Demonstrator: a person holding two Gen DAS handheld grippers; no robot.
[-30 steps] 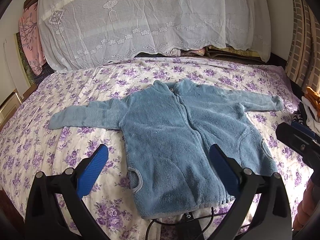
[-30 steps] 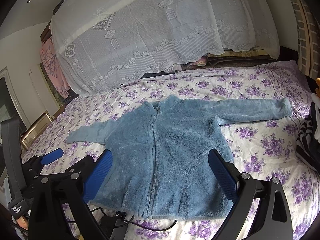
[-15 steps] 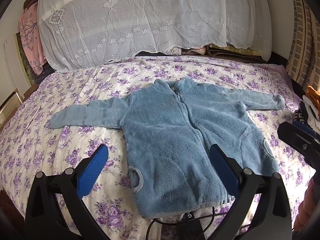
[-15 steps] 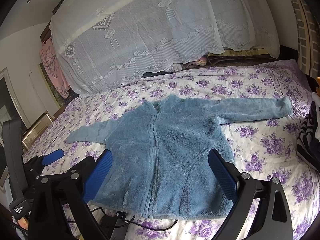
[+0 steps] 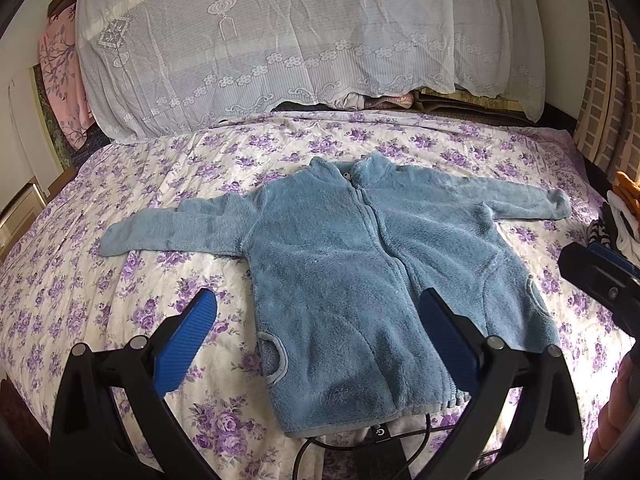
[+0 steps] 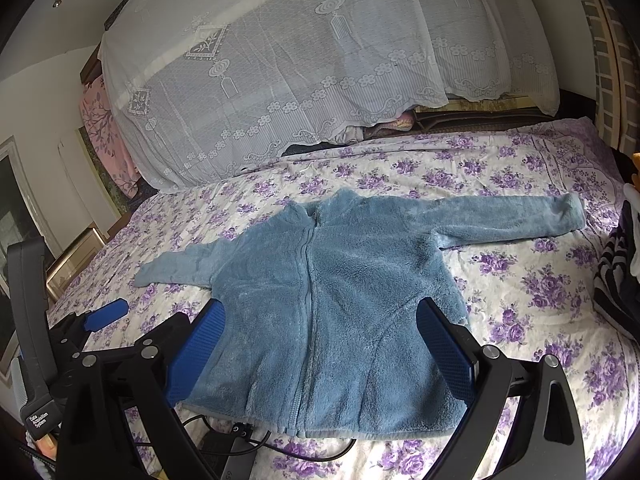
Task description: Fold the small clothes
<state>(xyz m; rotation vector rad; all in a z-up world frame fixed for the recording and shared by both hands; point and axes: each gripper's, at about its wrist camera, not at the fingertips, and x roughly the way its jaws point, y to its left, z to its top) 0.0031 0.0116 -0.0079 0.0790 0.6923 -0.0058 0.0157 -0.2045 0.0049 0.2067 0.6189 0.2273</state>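
Note:
A small blue fleece jacket lies flat and zipped on the purple-flowered bedspread, both sleeves spread out sideways. My left gripper hovers open above the jacket's lower left part, nothing between its blue pads. My right gripper is also open, held over the jacket's hem, empty. In the right wrist view the left gripper's blue pad shows at the left edge. The right gripper's black body shows at the right of the left wrist view.
A white lace cover drapes over a pile at the bed's far end. Striped and other clothes lie at the right edge. A black cable and device sit near the hem at the bed's near edge.
Both views have risen and drifted slightly, so the jacket sits a little lower in frame. The jacket itself has not moved and both grippers stay open.

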